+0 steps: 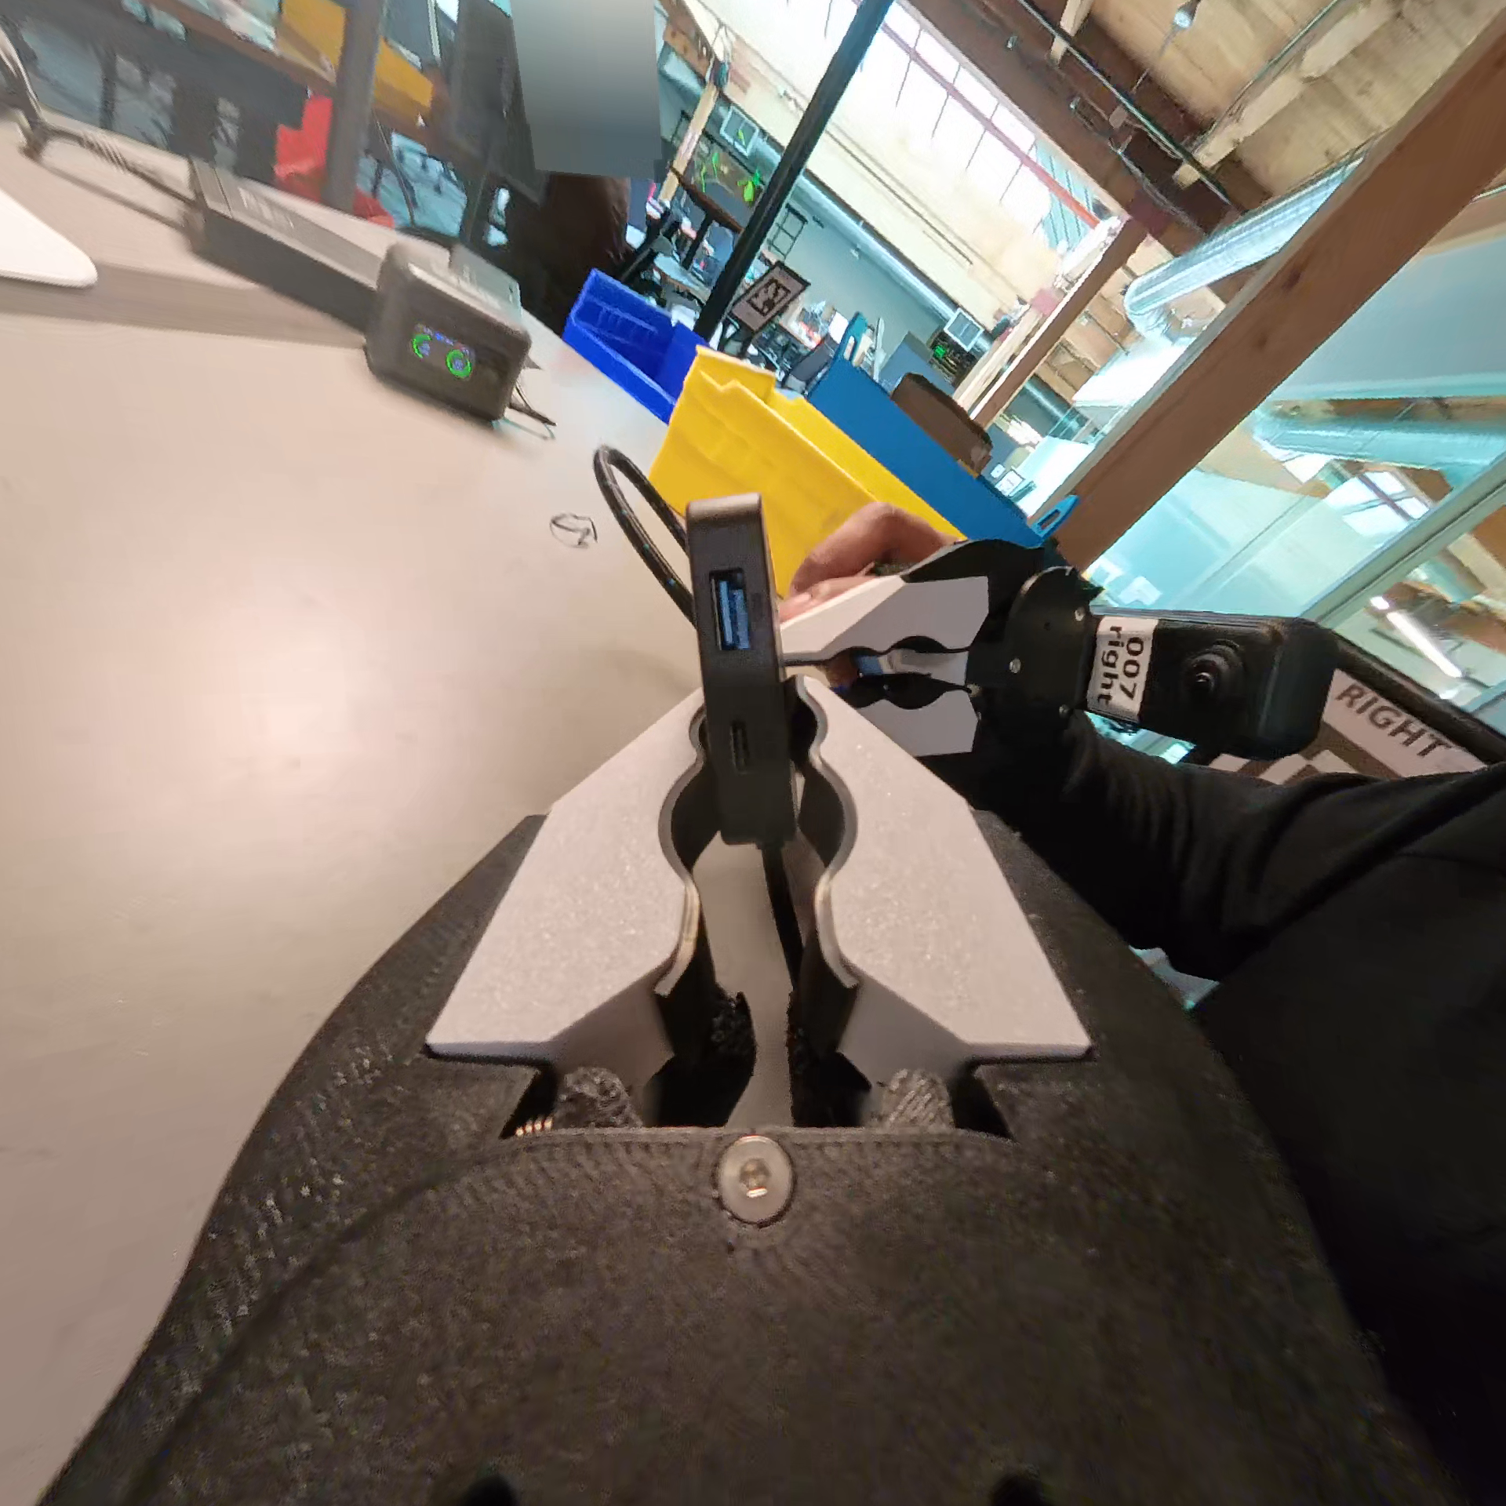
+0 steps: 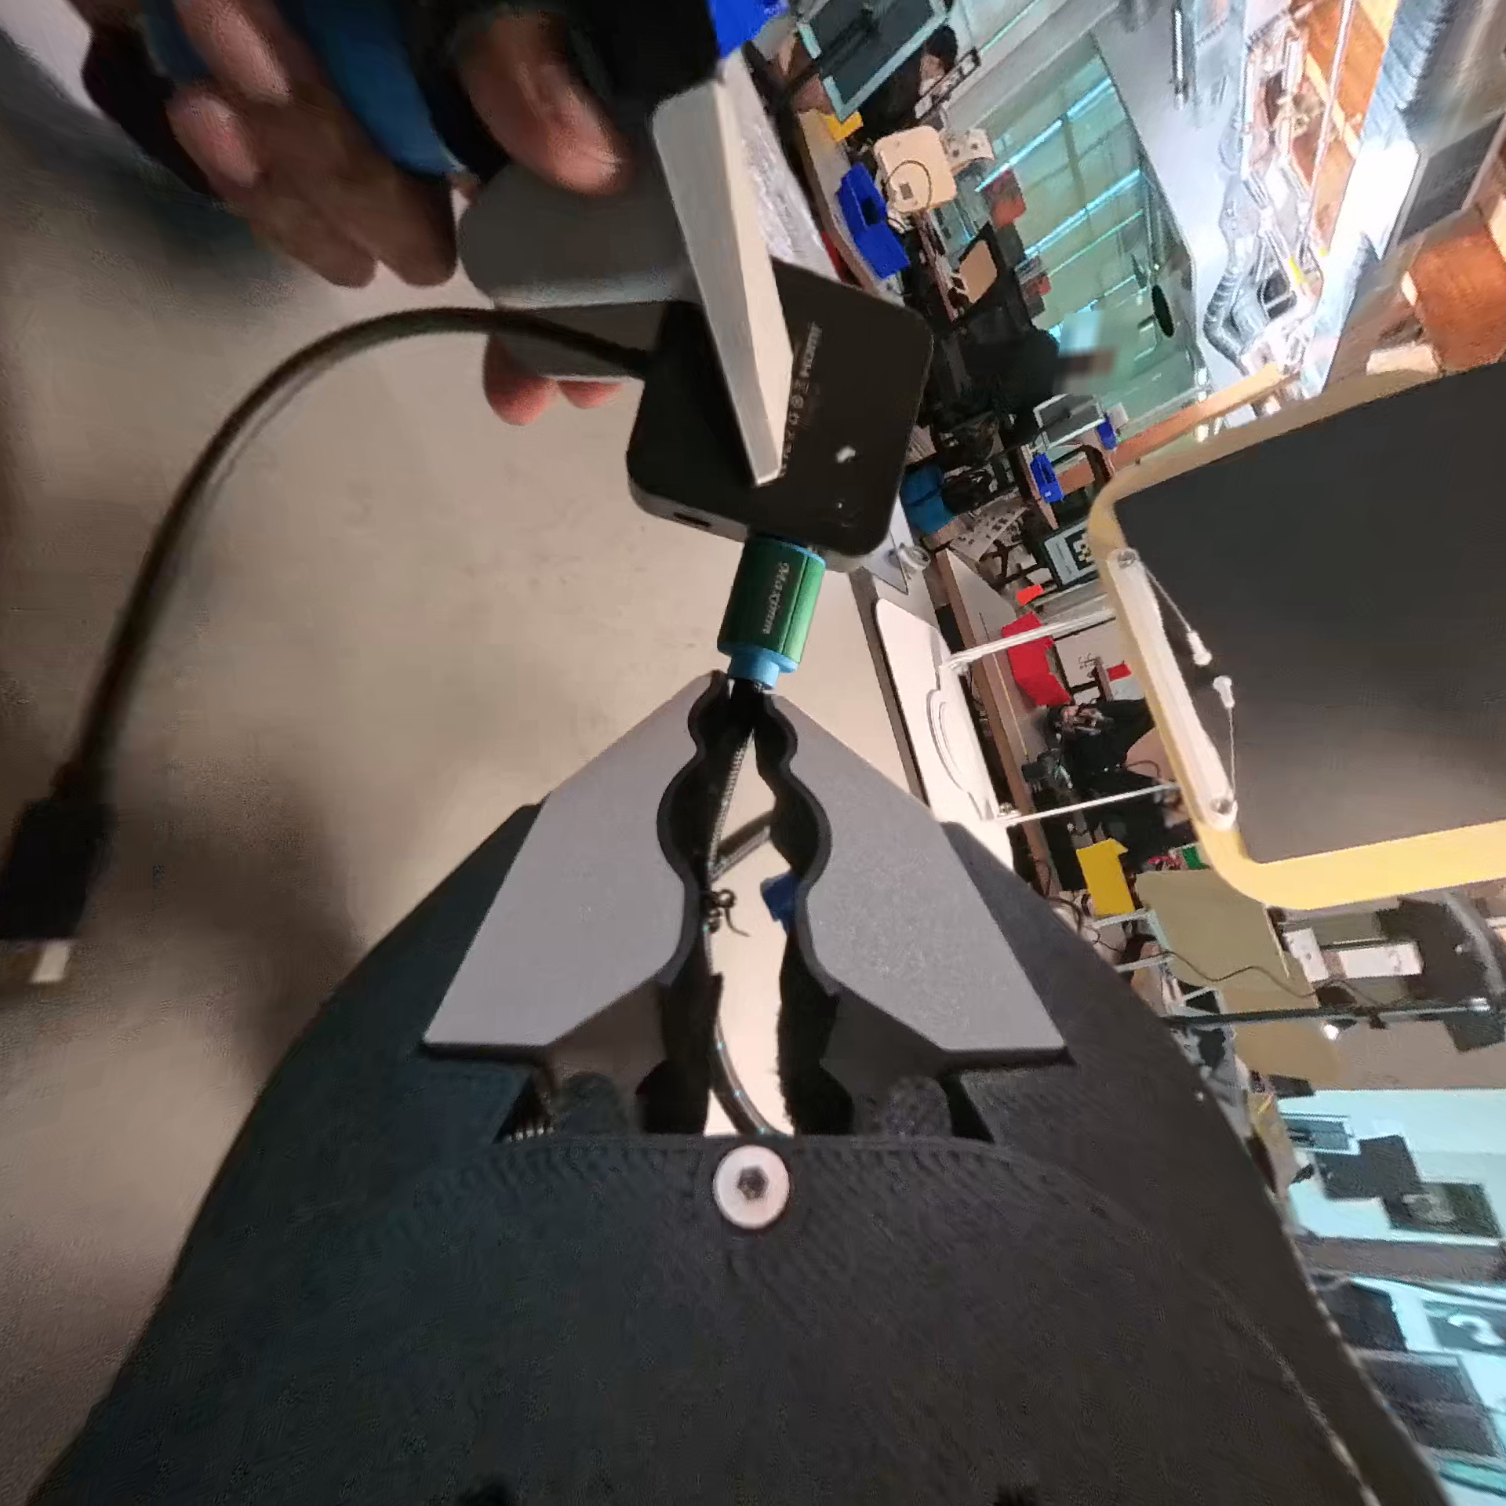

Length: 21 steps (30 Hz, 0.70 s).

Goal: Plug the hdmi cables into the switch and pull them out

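My left gripper [image 1: 746, 705] is shut on the black switch [image 1: 733, 619] and holds it edge-on above the grey table [image 1: 244, 652]. In the right wrist view the switch [image 2: 847, 391] is clamped by a grey finger [image 2: 725, 269] of the left gripper. A green and blue HDMI plug [image 2: 770, 607] sits with its front end in the switch's near edge. My right gripper [image 2: 737, 693] is shut on the braided cable just behind that plug; it also shows in the left wrist view [image 1: 823, 664]. The switch's own black lead [image 2: 204, 456] curves left to a loose plug [image 2: 45, 888].
A dark power unit with green lights [image 1: 444, 342], a flat black box [image 1: 269, 232], a blue bin [image 1: 627, 326] and a yellow bin [image 1: 758, 456] stand at the table's far side. A dark board with a pale yellow rim [image 2: 1304, 611] is to the right. About 5 centimeters separates my left fingertips from my right.
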{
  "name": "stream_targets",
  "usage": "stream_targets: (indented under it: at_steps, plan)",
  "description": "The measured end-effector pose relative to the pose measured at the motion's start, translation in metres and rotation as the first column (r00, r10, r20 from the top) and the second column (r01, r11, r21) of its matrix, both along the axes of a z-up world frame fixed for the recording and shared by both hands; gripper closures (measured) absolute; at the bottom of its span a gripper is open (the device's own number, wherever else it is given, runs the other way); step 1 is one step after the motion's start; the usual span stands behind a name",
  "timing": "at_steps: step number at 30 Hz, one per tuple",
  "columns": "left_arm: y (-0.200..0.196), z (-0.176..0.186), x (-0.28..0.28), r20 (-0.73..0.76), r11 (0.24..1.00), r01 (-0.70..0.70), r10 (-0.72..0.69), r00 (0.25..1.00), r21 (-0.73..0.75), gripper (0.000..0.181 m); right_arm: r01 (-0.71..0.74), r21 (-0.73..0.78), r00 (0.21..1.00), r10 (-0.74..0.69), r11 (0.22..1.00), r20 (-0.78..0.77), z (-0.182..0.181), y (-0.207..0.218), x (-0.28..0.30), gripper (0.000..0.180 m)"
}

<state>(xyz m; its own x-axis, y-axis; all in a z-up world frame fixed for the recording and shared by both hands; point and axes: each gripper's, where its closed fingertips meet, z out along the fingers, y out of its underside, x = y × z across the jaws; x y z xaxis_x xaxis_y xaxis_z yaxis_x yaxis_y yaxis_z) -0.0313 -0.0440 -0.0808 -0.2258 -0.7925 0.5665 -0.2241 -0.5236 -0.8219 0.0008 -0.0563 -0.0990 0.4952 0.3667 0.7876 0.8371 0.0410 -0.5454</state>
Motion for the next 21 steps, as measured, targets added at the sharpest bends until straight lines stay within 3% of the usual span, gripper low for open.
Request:
stream_targets:
  at_steps: [12, 16, 21]
  plan:
    - [-0.003, 0.001, -0.004, 0.001, 0.996, 0.076, -0.076, 0.997, -0.052, 0.167, -0.048, -0.056, 0.998, 0.045, 0.997, -0.048, -0.001, -0.007, -0.007, 0.172]
    - [-0.003, -0.004, -0.001, -0.012, 0.995, 0.073, -0.074, 0.997, -0.07, 0.167, -0.001, -0.07, 0.998, -0.003, 0.998, -0.055, -0.003, -0.003, 0.004, 0.171]
    - [0.0, -0.012, -0.002, -0.041, 0.996, 0.072, -0.074, 0.996, -0.061, 0.167, -0.064, -0.184, 0.994, 0.046, 0.981, -0.101, -0.018, -0.011, -0.009, 0.173]
